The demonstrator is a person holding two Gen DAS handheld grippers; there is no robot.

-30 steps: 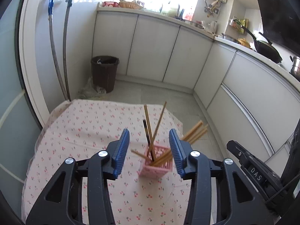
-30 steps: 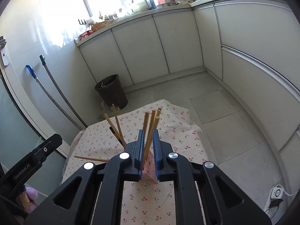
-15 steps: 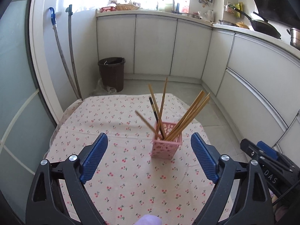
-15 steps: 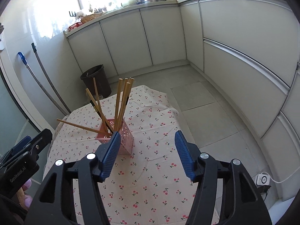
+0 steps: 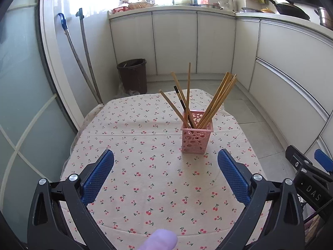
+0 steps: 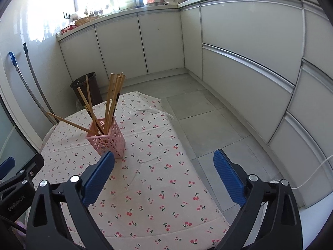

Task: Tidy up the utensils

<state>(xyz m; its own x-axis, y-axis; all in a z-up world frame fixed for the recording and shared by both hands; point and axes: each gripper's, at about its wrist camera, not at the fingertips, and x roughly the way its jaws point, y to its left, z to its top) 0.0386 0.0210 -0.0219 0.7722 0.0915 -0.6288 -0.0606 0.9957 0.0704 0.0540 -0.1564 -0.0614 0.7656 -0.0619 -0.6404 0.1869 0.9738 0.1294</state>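
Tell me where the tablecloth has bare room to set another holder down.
Bare cloth runs from the pink holder toward the sliding-door side of the tablecloth, and across the near stretch under the open left gripper and open right gripper. Crowded only around the holder, where the chopsticks splay outward above it.

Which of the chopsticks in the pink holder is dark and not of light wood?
The black chopstick, standing between the light wooden chopsticks on the left side of the pink holder; all others are tan.

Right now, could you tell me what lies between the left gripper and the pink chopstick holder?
Only bare cherry-print tablecloth lies between the left gripper and the pink chopstick holder, as the left wrist view shows.
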